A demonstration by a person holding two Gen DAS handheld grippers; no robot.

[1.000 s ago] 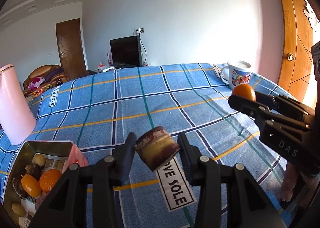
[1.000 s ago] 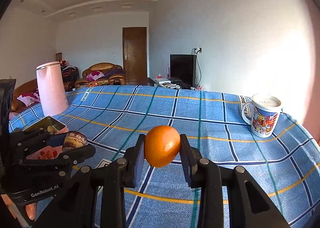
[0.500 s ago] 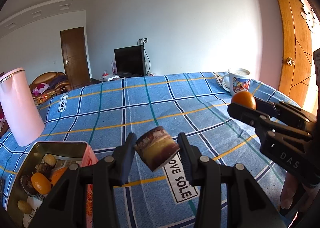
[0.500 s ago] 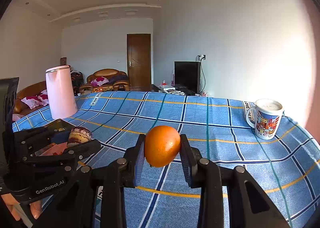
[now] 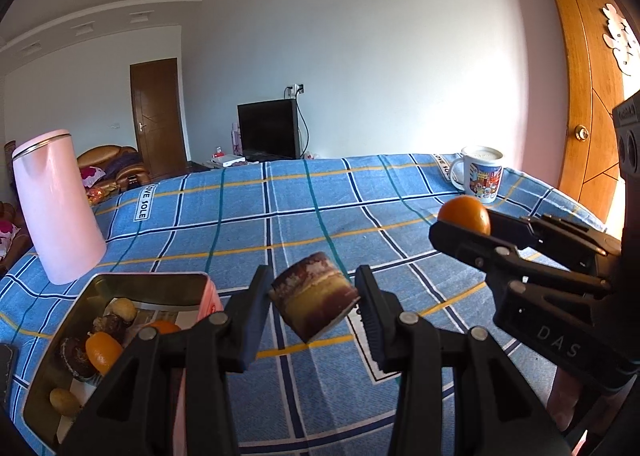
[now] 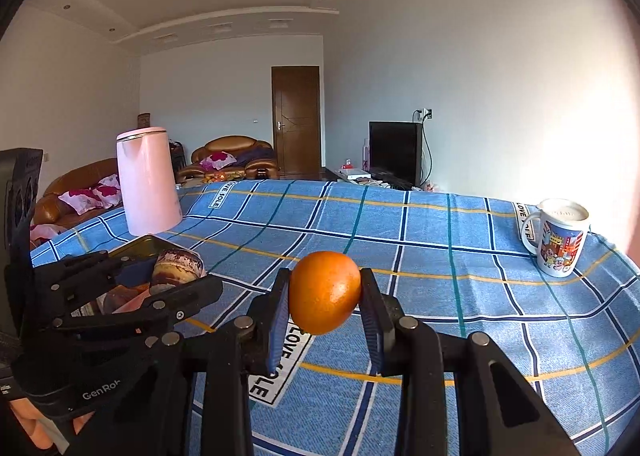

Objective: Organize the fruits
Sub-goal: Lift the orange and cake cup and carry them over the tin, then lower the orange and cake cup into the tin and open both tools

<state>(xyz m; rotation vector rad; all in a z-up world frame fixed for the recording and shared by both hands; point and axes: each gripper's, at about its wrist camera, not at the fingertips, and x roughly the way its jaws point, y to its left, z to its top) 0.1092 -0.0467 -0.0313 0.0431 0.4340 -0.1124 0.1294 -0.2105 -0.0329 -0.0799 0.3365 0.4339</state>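
My left gripper (image 5: 314, 296) is shut on a round layered cake piece (image 5: 314, 300), brown and yellow, and holds it above the blue plaid cloth. My right gripper (image 6: 325, 296) is shut on an orange (image 6: 325, 292), also held in the air. In the left wrist view the right gripper (image 5: 460, 226) and its orange (image 5: 466, 214) are at the right. In the right wrist view the left gripper (image 6: 188, 276) with the cake piece (image 6: 178, 266) is at the left. An open metal tin (image 5: 44, 372) at lower left holds oranges, small cakes and other snacks.
A tall pink kettle (image 5: 56, 208) stands behind the tin on the cloth (image 5: 320, 216). A printed mug (image 5: 480, 174) stands at the far right corner. A wooden door (image 5: 580, 96) is to the right. A TV, sofa and a brown door lie beyond the table.
Both grippers have risen and tilted up with their loads still held; more of the room and ceiling shows. The tin and kettle sit lower and nearer in the left view.
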